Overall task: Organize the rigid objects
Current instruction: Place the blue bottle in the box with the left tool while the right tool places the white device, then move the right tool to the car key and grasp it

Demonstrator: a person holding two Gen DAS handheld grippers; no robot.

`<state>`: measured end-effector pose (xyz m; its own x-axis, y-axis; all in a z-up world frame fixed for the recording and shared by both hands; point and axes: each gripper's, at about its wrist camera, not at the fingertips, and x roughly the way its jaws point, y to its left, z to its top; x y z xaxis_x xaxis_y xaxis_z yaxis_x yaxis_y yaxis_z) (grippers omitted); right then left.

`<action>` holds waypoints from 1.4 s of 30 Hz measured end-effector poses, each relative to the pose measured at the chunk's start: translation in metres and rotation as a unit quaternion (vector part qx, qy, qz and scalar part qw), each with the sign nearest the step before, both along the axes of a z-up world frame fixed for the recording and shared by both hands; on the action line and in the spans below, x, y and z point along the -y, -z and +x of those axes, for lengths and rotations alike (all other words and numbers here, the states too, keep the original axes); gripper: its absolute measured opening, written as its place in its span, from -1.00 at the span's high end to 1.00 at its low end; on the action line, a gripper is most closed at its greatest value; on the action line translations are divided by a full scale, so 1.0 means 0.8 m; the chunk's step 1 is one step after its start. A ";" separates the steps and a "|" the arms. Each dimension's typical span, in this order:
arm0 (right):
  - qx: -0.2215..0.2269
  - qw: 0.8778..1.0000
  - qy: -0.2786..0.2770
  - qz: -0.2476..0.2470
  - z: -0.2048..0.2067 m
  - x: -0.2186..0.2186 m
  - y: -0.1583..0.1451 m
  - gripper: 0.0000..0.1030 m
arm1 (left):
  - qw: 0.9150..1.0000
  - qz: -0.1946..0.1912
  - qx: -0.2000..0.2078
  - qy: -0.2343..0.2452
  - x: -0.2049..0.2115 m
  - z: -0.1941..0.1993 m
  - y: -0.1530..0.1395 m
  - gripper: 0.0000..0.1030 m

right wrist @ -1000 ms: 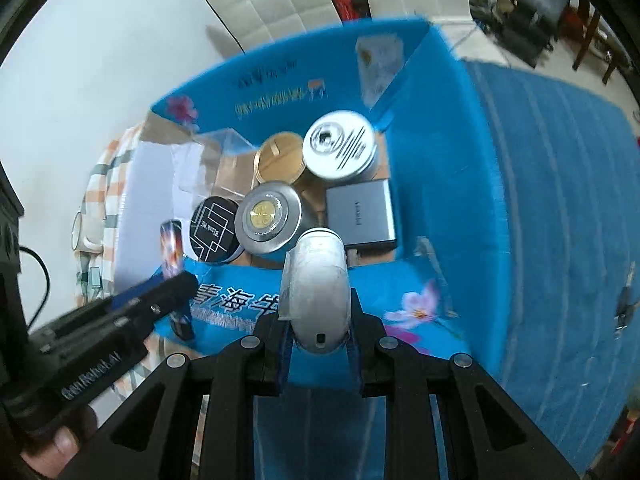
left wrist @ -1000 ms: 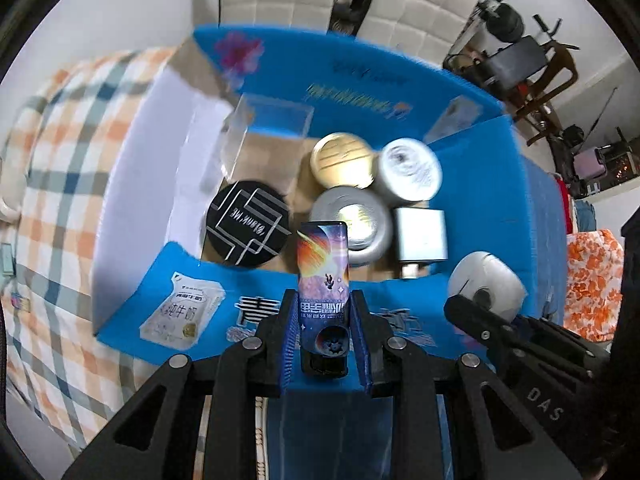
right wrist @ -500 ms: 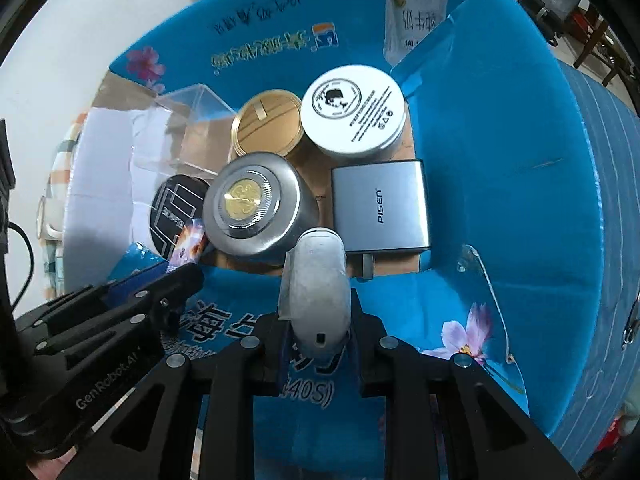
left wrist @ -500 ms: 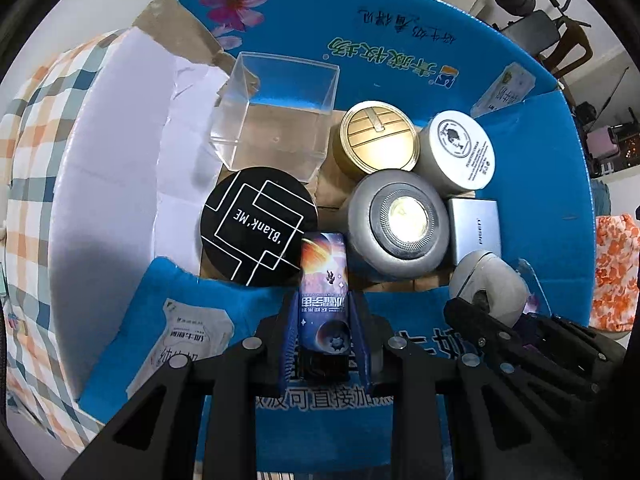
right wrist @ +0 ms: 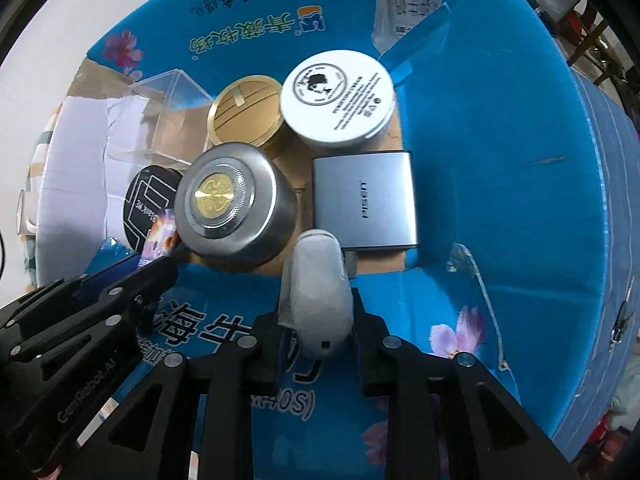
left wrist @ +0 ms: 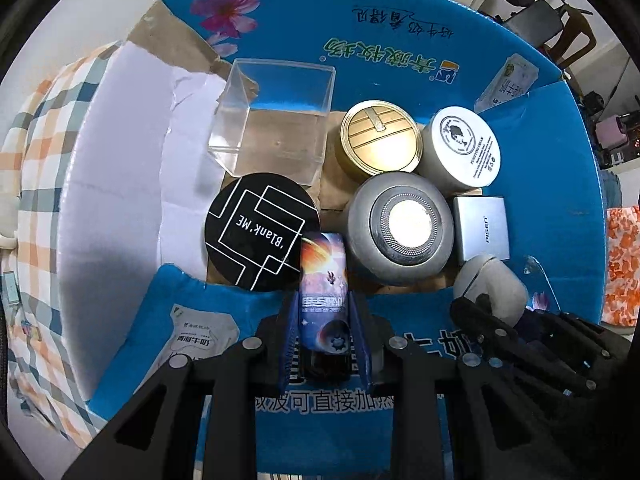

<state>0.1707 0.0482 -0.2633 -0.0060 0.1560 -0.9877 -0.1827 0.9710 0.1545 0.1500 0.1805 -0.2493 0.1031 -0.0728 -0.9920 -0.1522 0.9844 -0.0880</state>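
My left gripper (left wrist: 325, 332) is shut on a small box with a space picture (left wrist: 324, 276), held over the near flap of the blue cardboard box (left wrist: 400, 40). Its front end reaches between the black round tin (left wrist: 256, 232) and the grey round tin (left wrist: 400, 228). My right gripper (right wrist: 320, 332) is shut on a grey oval case (right wrist: 318, 296), which hangs just in front of the silver PISEN power bank (right wrist: 364, 200). A gold tin (left wrist: 380, 140), a white cream jar (left wrist: 464, 148) and a clear plastic cube (left wrist: 276, 120) stand further back.
The blue cardboard box has tall flaps all around and a white inner wall (left wrist: 120, 184) on the left. A checked cloth (left wrist: 28, 148) lies outside at the left. A bare strip of cardboard floor (right wrist: 384, 256) shows near the power bank. Chairs and gym gear stand behind.
Both grippers have moved forward and down towards the box, so its contents look larger. The space-picture box and the grey case stay clamped as before.
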 end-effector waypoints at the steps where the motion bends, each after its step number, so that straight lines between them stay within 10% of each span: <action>1: 0.001 1.000 0.001 0.000 0.001 0.002 -0.002 0.32 | 1.000 0.001 0.001 0.000 0.002 0.000 -0.003 0.55; 3: 0.000 1.000 0.006 0.000 0.002 0.007 -0.007 0.15 | 1.000 0.009 0.003 0.000 0.002 -0.001 -0.012 0.47; 8: 0.019 1.000 0.010 -0.013 0.004 0.017 -0.031 -0.09 | 0.999 0.030 0.031 -0.020 -0.004 -0.003 -0.049 -0.54; 11: 0.036 0.999 0.012 -0.012 0.002 0.027 -0.051 -0.76 | 0.998 0.022 0.046 -0.028 -0.009 -0.007 -0.069 -1.00; 31: 0.174 0.984 -0.038 0.008 -0.094 0.060 -0.264 -0.81 | 0.985 0.074 0.158 -0.011 0.029 -0.082 -0.227 -1.00; 42: 0.185 0.979 0.088 0.023 -0.112 0.190 -0.289 -0.82 | 0.975 0.082 0.207 0.012 0.086 -0.097 -0.268 -1.00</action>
<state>0.0814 -0.1038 -0.0324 0.3816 0.1667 -0.9092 -0.0650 0.9860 0.1534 0.0727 0.1119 -0.0349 0.4980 0.0761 -0.8638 -0.1129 0.9934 0.0224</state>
